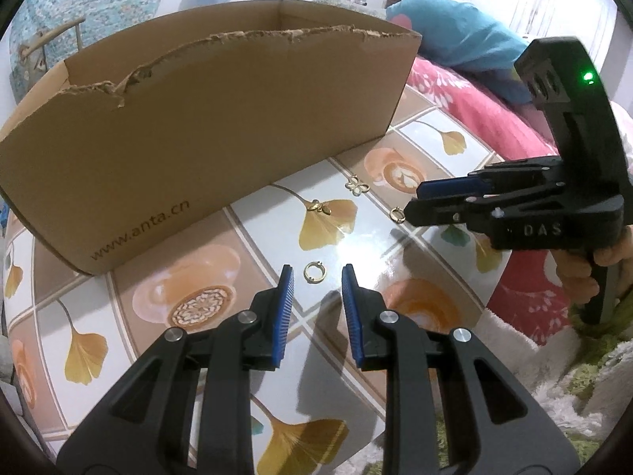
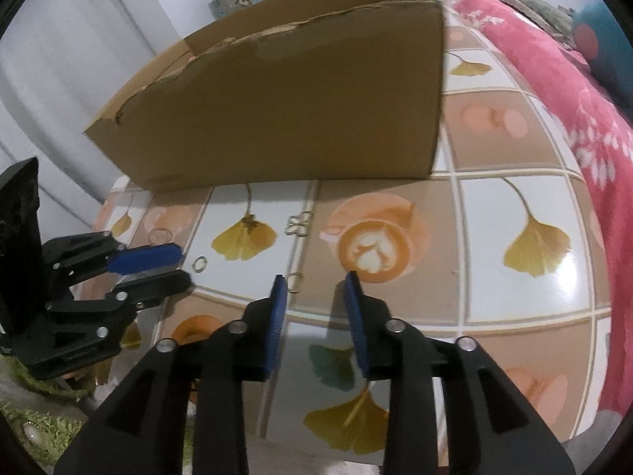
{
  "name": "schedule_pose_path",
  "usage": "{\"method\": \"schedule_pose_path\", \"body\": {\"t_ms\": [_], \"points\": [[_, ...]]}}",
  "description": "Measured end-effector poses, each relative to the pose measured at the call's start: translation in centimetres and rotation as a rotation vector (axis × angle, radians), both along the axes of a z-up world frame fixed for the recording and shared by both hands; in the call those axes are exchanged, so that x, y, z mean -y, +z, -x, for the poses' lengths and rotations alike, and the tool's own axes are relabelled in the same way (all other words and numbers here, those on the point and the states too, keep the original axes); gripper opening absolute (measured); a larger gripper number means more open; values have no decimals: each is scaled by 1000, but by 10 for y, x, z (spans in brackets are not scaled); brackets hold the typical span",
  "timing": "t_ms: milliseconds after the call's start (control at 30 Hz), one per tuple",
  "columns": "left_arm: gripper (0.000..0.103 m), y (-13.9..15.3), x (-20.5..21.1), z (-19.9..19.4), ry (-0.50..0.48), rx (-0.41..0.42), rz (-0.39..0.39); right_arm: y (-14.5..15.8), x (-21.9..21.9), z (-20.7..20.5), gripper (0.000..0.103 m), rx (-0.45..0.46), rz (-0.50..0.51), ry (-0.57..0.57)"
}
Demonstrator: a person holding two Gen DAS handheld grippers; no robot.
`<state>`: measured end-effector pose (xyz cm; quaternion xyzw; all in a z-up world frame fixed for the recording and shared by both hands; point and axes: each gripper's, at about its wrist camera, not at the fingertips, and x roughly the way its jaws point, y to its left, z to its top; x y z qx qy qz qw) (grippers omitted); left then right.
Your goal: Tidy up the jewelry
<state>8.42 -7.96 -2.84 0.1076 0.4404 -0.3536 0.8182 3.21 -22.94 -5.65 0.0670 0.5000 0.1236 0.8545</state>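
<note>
Ring point(image 1: 314, 272) on table, just ahead between open left tongs point(image 1: 317, 273).

Left wrist view: close above the tiled tabletop point(image 1: 253, 233), angled steeply down toward the cardboard box point(image 1: 205, 126), seen from its front left. Right wrist view: equally close and steep, aimed at the same box from its front right. Shared: box front, tabletop before it.

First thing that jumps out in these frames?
A big torn-edged cardboard box fills the back of the ginkgo-and-coffee patterned tabletop. In front lie small gold pieces: a ring just beyond the left hand-held gripper, and a butterfly-shaped piece nearer the box.
</note>
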Motion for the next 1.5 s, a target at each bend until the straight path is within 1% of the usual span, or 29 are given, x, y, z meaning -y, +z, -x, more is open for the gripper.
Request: {"method": "schedule_pose_path", "body": {"t_ms": [67,133,300,567,667,933,1200,1500], "points": [[24,-1,1,0,3,1,-9,0,-3,0,33,6,11,12],[24,-3,3,0,3,4,-23,0,-2,-1,33,5,1,8],[24,-4,12,2,-1,45,-66,0,5,0,34,6,-6,-9],[23,-6,19,4,-29,84,-114,-1,7,3,34,4,-25,-21],[21,-7,21,5,-30,86,-113,-1,8,4,34,5,-25,-19],[10,-8,18,4,-23,86,-105,0,5,5,34,7,-14,-11],[10,-8,18,5,-25,95,-110,-1,-10,4,34,31,30,16],[10,-8,17,5,-24,95,-112,-5,-30,0,33,81,128,65]]}}
